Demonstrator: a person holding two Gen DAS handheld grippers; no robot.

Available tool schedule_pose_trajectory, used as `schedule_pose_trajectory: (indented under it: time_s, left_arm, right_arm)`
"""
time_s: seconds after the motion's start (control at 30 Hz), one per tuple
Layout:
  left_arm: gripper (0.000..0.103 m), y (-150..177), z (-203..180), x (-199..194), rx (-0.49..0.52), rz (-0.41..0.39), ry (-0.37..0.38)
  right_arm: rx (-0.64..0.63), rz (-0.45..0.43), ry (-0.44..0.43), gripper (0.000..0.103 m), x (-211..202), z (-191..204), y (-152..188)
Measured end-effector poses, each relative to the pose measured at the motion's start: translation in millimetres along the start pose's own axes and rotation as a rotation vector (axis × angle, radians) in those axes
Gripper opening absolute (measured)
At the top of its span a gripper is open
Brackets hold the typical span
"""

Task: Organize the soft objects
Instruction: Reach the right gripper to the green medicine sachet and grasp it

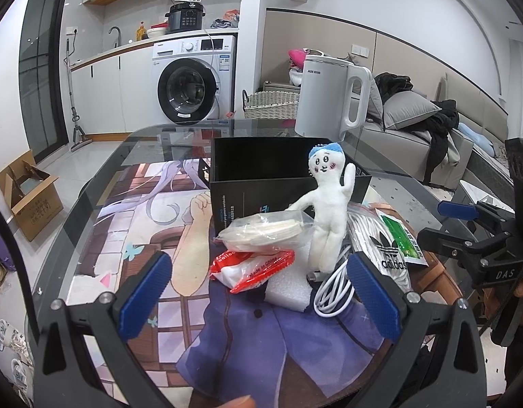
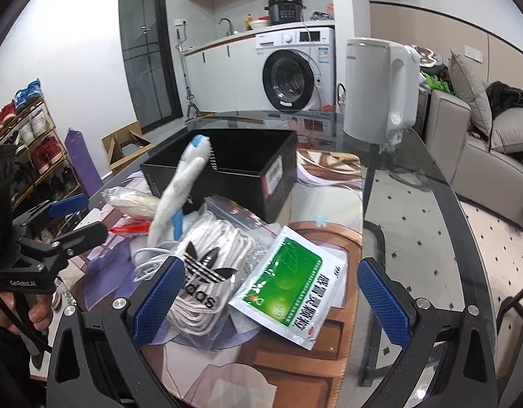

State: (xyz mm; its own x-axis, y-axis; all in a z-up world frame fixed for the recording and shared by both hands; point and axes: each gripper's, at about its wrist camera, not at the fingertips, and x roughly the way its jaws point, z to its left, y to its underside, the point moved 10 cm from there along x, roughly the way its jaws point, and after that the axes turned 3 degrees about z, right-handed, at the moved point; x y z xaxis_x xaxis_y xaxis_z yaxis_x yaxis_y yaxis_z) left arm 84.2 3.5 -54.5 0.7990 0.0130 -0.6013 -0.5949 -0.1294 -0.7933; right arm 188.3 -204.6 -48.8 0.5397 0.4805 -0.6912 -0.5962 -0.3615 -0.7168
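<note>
The white plush doll with the blue cap and drawn-on face [image 1: 329,204] is standing propped upright against the front wall of the open black cardboard box [image 1: 254,170], one arm raised, right in the middle of the pile on the printed anime desk mat [image 1: 159,224]. Leaning against its other arm is a clear bag of beige pads [image 1: 265,231], and that bag is sitting on top of a red-and-white plastic packet [image 1: 254,268]. A white foam block [image 1: 288,292] is lying just in front of the doll's feet, with a coiled white cable [image 1: 333,289] beside it. On the doll's other side a clear Adidas zip bag of white cord [image 2: 207,272] is lying flat, touching a green-and-white sachet [image 2: 288,292].

The left gripper [image 1: 261,299] is hovering in front of the pile with its blue pads spread wide, holding nothing. The right gripper [image 2: 271,299] is also gaping wide, empty, over the zip bag and sachet.

A white electric kettle [image 1: 333,98] is sitting on the glass table [image 1: 414,200] behind the box.
</note>
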Motion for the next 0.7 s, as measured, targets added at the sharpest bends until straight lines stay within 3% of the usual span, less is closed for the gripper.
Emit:
schedule_pose_trajectory:
  time_s: [0.27, 0.7]
  left_arm:
    - [0.103, 1, 0, 2, 0.002, 0.002, -0.001]
    - [0.103, 3, -1, 6, 0.007, 0.014, 0.0]
  right_arm:
    - [0.083, 0.084, 0.078, 0.103, 17, -30, 11]
    - [0.139, 0.177, 0.062, 0.103, 52, -35, 21]
